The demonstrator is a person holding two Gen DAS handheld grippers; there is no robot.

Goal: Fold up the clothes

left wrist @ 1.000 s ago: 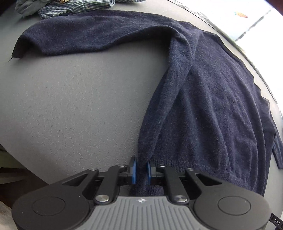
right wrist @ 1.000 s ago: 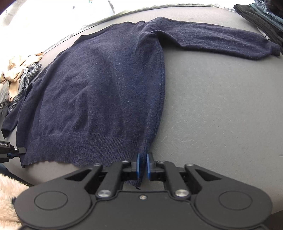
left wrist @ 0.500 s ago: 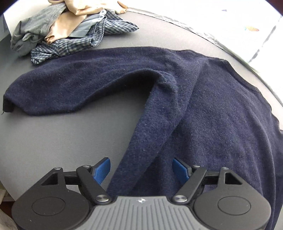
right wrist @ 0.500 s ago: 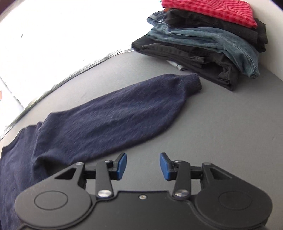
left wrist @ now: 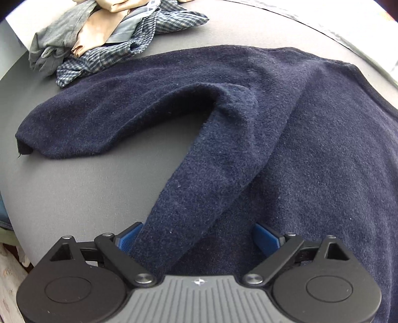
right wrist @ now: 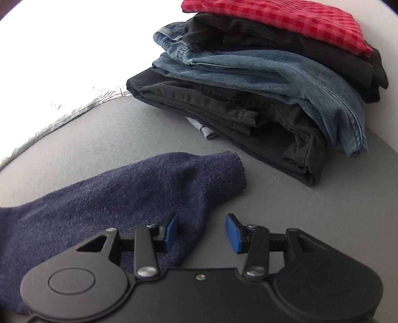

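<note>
The navy sweater [left wrist: 286,139] is soft, fuzzy knit cloth lying on a matt, finely grained grey bench [left wrist: 82,188]. Each gripper body looks like matt black plastic with small shiny metal pins and blue, perhaps rubbery, fingers [right wrist: 232,232]. The stack's jeans [right wrist: 286,72] are coarse denim under a red checked cloth [right wrist: 286,22].

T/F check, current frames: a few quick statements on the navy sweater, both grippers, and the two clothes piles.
1. The red checked garment tops the folded stack. True.
2. The right gripper clamps the sweater cuff. False: its pads stand apart; only the sleeve's edge lies between them.
3. The left gripper is shut. False: its jaws are opening, over the navy sweater.
4. A loose unfolded pile lies beyond the sweater's sleeve. True.
5. The table is white. False: grey.
</note>
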